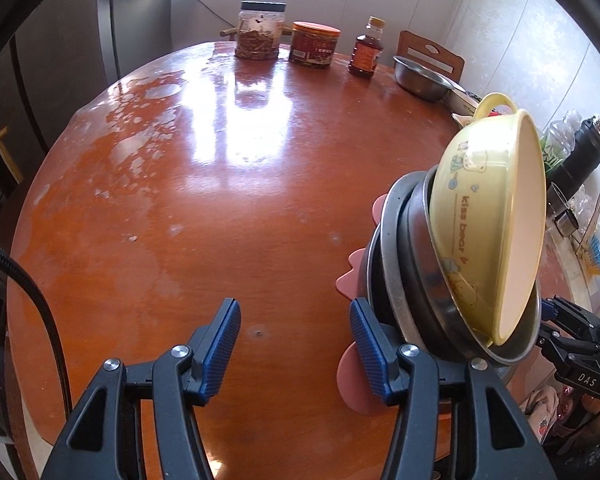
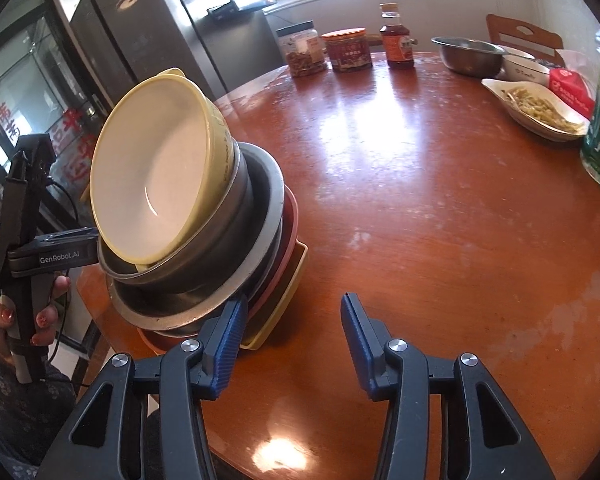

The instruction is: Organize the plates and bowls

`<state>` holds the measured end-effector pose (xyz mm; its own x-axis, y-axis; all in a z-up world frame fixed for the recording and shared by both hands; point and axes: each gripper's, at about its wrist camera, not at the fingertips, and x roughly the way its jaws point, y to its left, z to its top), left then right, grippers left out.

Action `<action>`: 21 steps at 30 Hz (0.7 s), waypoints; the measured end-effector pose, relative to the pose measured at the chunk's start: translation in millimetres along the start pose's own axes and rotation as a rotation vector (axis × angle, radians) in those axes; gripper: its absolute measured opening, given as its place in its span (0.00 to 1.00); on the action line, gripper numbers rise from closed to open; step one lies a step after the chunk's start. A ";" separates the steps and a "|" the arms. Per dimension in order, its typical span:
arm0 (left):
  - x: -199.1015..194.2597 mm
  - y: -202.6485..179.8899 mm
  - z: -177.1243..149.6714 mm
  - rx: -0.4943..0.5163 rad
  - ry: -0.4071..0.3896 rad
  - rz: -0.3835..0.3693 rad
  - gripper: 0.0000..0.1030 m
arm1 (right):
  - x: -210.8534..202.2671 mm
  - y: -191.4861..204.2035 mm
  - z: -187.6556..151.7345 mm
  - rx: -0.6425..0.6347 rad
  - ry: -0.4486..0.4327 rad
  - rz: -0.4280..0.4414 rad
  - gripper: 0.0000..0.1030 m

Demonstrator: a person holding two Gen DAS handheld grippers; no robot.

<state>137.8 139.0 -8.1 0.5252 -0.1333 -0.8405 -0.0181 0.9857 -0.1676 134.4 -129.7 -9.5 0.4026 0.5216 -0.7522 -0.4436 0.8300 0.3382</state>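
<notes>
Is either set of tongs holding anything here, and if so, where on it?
Nothing held. Left tongs and right tongs are open beside the stack.

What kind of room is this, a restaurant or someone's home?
Most likely a home kitchen or dining room: a round wooden table with food jars, a stack of bowls, and a tall refrigerator beside the window.

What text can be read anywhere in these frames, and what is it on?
"kiss bear": yellow bowl
"GenRobot.AI": left gripper body
"DAS": right gripper body
Jar label, bottle label, red packet, red window characters: too blurred to read.
</notes>
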 end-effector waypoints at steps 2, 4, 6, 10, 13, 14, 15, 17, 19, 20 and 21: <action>3.7 -9.0 2.9 0.011 0.005 -0.003 0.55 | -5.0 -8.0 -1.8 0.009 -0.004 -0.007 0.50; 6.4 -17.7 4.9 0.025 0.009 -0.003 0.55 | -9.0 -14.9 -2.5 0.018 -0.007 -0.015 0.50; 11.1 -28.5 8.5 0.038 0.013 -0.005 0.55 | -13.3 -24.0 -3.7 0.032 -0.011 -0.019 0.50; 19.7 -48.3 14.5 0.067 0.025 -0.016 0.54 | -21.9 -41.8 -3.3 0.057 -0.021 -0.041 0.50; 24.0 -62.3 17.5 0.088 0.030 -0.017 0.54 | -29.4 -55.8 -5.4 0.081 -0.025 -0.052 0.50; 25.8 -66.9 19.2 0.094 0.032 -0.019 0.54 | -31.5 -59.4 -6.6 0.088 -0.025 -0.055 0.50; 27.2 -69.8 20.4 0.095 0.034 -0.021 0.54 | -34.3 -62.0 -8.2 0.092 -0.027 -0.060 0.50; 30.6 -76.4 23.5 0.100 0.039 -0.025 0.54 | -38.1 -67.2 -8.9 0.097 -0.029 -0.071 0.50; 32.7 -82.2 25.4 0.107 0.042 -0.027 0.54 | -41.1 -71.9 -8.5 0.103 -0.031 -0.080 0.50; 33.0 -84.3 25.6 0.111 0.043 -0.026 0.54 | -42.7 -73.6 -9.2 0.104 -0.032 -0.083 0.50; 33.6 -86.3 26.0 0.116 0.043 -0.025 0.54 | -44.2 -74.9 -10.0 0.106 -0.033 -0.085 0.50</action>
<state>179.2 52.2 -8.4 0.4869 -0.1597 -0.8587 0.0944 0.9870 -0.1300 141.8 -216.9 -7.3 0.4619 0.4532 -0.7624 -0.3206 0.8868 0.3330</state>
